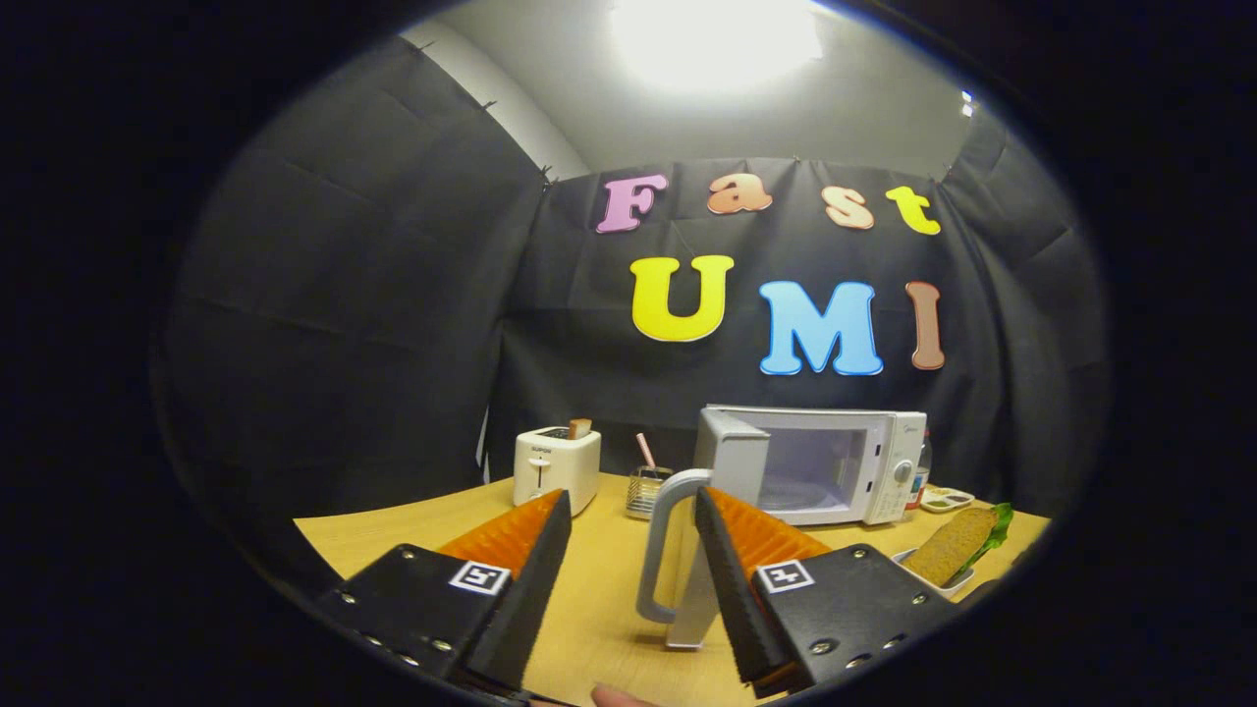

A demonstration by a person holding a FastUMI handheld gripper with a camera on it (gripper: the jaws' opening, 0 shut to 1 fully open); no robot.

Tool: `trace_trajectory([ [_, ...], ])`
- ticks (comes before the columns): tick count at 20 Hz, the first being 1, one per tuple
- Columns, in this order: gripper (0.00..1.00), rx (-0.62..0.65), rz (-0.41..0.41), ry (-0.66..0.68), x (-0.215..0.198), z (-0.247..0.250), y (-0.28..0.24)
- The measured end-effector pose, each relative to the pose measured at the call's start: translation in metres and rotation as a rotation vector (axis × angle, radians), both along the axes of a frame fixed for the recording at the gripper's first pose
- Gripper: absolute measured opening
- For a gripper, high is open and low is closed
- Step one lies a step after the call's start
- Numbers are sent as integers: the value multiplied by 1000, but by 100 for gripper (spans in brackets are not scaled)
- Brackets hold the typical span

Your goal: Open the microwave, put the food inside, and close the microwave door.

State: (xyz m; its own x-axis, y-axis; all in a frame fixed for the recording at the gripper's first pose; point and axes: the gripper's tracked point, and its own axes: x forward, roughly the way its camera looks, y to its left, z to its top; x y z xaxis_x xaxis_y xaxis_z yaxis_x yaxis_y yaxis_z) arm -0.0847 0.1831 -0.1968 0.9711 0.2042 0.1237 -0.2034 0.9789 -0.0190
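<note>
The white microwave (889, 462) stands on the wooden table (393, 535) beyond my fingers. Its door (729, 454) is swung wide open toward me and I see it nearly edge-on. The pale curved door handle (656, 550) lies between my fingers, close to the right one, and I cannot tell whether that finger touches it. My gripper (633, 496) is open, with nothing pressed between its fingers. The lit cavity (810, 469) looks bare. The food, a brown bread sandwich with lettuce (957, 543), rests in a white dish (943, 587) to the right of my right finger.
A white toaster (557, 467) with a slice of bread in it stands at the back left. A wire cup (647, 489) sits between the toaster and the door. A small tray (946, 499) and a bottle (923, 460) stand right of the microwave. A person's fingertip (619, 697) shows below.
</note>
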Motion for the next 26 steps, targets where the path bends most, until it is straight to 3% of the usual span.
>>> trace_trajectory([
  [2, 88, 3, -7, -3, 0, -1, -18],
  [4, 89, 4, -1, 3, 0, -5, -33],
  [10, 89, 10, -136, 13, 0, -20, -123],
  [19, 89, 73, -419, 91, 9, -64, -284],
  [23, 89, 104, -478, 130, 12, -86, -327],
  [26, 89, 165, -466, 173, 18, -105, -346],
])
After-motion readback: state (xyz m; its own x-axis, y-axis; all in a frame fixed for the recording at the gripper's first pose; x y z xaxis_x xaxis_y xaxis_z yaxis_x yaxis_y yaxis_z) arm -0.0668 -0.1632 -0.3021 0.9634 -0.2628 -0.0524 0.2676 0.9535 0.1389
